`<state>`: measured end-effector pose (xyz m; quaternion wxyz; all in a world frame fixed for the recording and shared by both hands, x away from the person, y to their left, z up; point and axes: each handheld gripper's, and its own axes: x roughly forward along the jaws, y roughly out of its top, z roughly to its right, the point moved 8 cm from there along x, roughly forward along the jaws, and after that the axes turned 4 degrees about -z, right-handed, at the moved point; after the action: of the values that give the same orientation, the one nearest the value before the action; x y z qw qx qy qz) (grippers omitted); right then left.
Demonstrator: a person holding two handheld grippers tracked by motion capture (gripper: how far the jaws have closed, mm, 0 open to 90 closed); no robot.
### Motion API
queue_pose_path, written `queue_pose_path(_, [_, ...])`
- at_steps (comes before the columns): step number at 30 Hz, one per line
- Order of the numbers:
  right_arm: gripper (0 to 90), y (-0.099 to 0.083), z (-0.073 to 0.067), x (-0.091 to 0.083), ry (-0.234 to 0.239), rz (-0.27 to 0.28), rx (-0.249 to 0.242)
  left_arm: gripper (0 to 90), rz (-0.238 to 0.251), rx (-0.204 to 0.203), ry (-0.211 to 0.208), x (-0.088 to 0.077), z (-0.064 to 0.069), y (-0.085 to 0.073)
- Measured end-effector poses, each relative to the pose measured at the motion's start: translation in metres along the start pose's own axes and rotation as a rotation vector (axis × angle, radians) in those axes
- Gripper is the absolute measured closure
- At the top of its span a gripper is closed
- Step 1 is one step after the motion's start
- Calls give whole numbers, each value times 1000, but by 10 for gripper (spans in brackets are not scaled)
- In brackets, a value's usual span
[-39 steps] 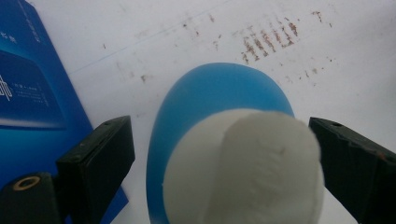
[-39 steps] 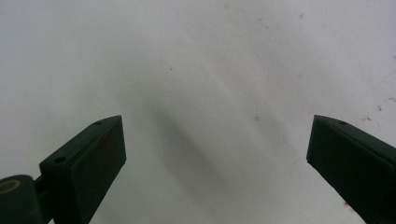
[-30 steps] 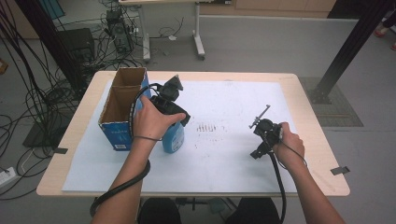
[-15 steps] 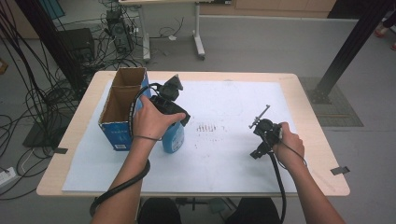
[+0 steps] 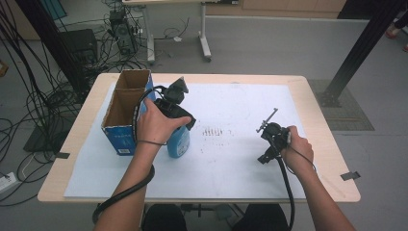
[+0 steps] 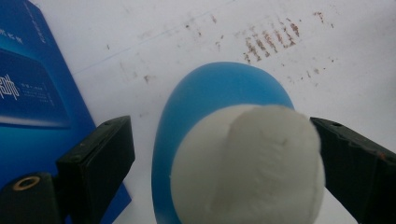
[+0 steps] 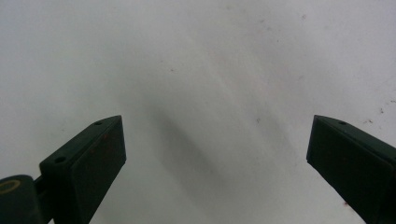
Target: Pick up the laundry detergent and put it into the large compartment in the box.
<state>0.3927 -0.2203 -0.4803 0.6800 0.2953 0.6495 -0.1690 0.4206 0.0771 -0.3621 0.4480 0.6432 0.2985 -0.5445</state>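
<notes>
The blue bottle [image 5: 179, 142] stands on the white sheet [image 5: 231, 159] on the counter [image 5: 317, 96], just beside the box [image 5: 126, 111]. The left tongs [image 6: 219, 154] are over its white cap [image 6: 261, 163], one jaw on each side. They are apart. The right jaw looks close to the cap, but the left jaw has a gap, so the bottle is not gripped yet. The right tongs [image 7: 215, 154] are wide apart over bare sheet, holding nothing. I think the job has just begun: squeeze, lift, then maybe put the bottle in the box.
</notes>
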Motion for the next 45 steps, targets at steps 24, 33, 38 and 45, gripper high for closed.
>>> queue_pose_path(24, [44, -1, -1, -1, -1, -4, 7, 96, -4, -6, -3, 1, 1, -1])
queue_pose_path(33, [44, -1, -1, -1, -2, -5, 7, 96, -9, -5, -5, 2, 1, -2])
queue_pose_path(38, [44, 0, 0, 0, -5, -4, 2, 97, -10, -7, -6, 1, 1, -2])
queue_pose_path(45, [44, -1, -1, 0, -2, -3, 5, 123, -9, -6, -8, 1, 1, -1])
